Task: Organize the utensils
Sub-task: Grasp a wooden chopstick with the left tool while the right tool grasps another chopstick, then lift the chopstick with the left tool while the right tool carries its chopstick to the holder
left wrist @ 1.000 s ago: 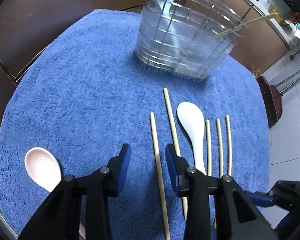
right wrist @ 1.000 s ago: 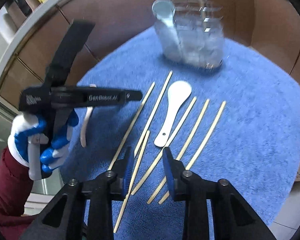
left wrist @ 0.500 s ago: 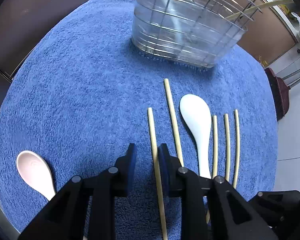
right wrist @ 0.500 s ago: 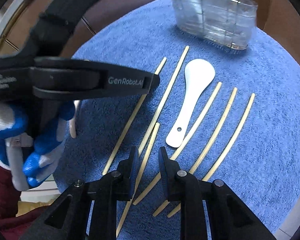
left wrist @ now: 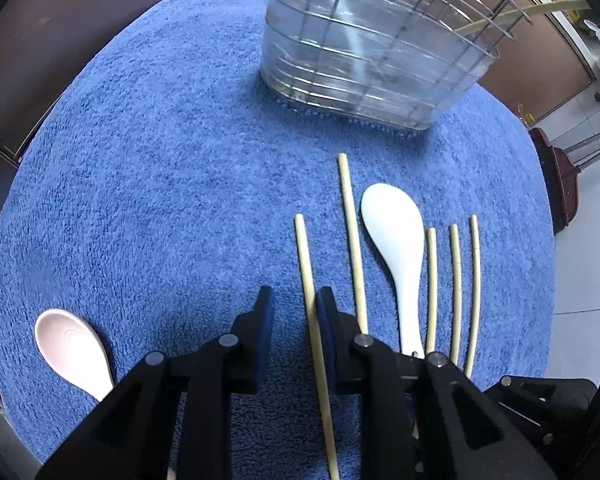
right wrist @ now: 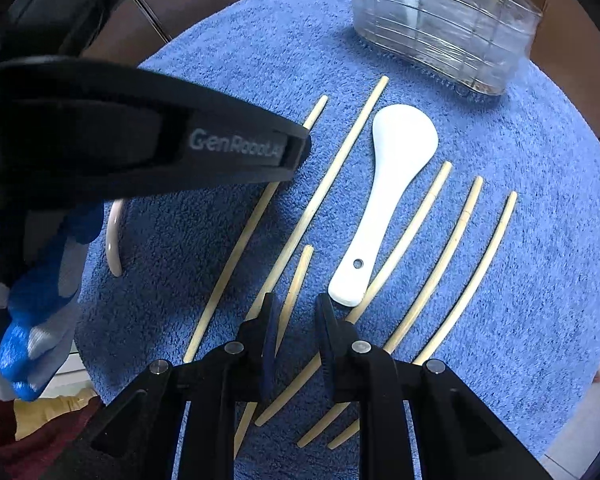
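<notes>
From the left wrist, the left gripper [left wrist: 294,312] pointed steeply down over the blue towel [left wrist: 148,184], its jaws just narrowed around a chopstick [left wrist: 306,264] that touched only the right pad: straddled, not yet pinched. The holder [left wrist: 364,60] stood beyond.

From the right wrist, the right gripper [right wrist: 294,316] likewise straddled a shorter-looking chopstick [right wrist: 296,284], jaws narrowed, still apart. Both pickups seemed underway; next each needed closing fully, then lifting toward the holder.

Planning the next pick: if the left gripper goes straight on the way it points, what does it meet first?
Probably the chopstick lying between the left gripper's fingers, then the blue towel under it. How much height is left I cannot tell.
</notes>
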